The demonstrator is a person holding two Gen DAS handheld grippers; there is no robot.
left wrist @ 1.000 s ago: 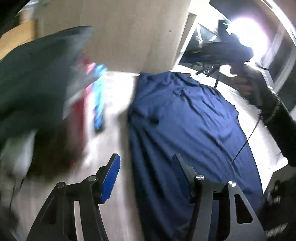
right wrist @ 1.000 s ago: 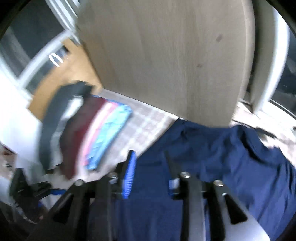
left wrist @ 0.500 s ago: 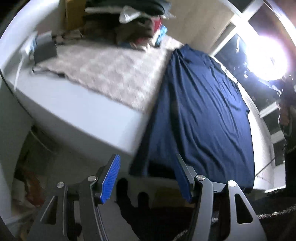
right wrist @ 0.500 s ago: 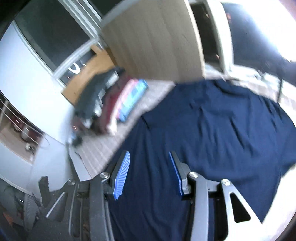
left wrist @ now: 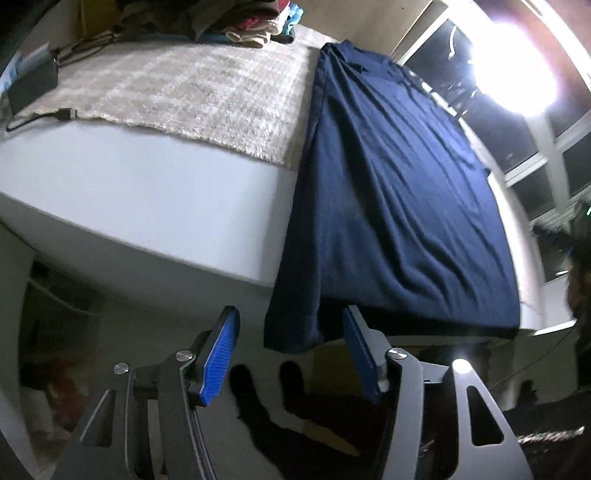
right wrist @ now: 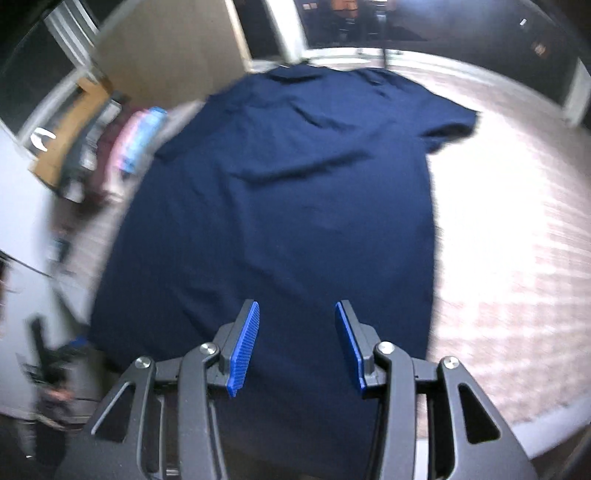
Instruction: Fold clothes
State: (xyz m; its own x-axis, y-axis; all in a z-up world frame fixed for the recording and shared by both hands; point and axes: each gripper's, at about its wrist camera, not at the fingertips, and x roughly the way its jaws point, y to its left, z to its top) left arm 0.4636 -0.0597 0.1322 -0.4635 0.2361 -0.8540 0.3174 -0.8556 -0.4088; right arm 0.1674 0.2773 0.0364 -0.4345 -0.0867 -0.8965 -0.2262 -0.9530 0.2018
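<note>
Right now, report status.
Both hand-held grippers, left and right, open, empty. Navy shirt spread flat, hem overhanging table edge. Nothing in the way.

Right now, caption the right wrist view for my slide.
Open right gripper poised above the spread navy blue short-sleeved shirt on the beige woven mat.

The pile of clothes (left wrist: 236, 22) way past the left fingers (left wrist: 221, 354) gets chopped off by the top edge. From the right wrist that same pile (right wrist: 122, 147) is just a smear, can't tell any piece apart. The navy shirt (right wrist: 280, 206) has its near hem tucked behind the right fingers (right wrist: 243, 347). Stuff under the counter (left wrist: 155, 206) is too dark to make out.
</note>
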